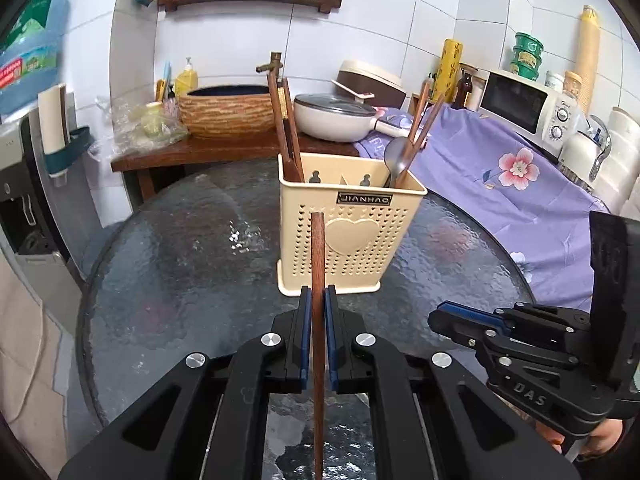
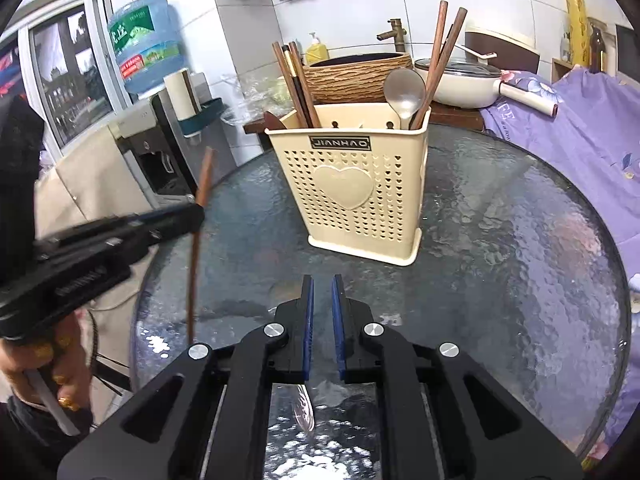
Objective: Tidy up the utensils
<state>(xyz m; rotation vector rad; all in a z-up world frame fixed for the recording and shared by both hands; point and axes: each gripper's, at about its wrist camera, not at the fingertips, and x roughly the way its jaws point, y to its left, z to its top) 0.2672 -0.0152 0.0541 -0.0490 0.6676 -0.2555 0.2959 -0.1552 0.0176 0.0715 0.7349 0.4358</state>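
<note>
Wooden chopstick (image 1: 318,280) is clamped upright by the left gripper (image 1: 318,300), at 6 o'clock from the cream utensil holder (image 1: 348,236) on the glass table (image 1: 180,248). The right gripper (image 2: 322,292) is held slightly parted, empty.

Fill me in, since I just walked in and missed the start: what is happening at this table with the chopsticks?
A person is sorting utensils with two handheld grippers. The left gripper is shut on a single wooden chopstick, held roughly upright in front of the cream utensil holder on the glass table. The holder already has chopsticks in its left section, and a metal spoon with more chopsticks in its right. The right gripper is open, holding nothing, above the table.
</note>
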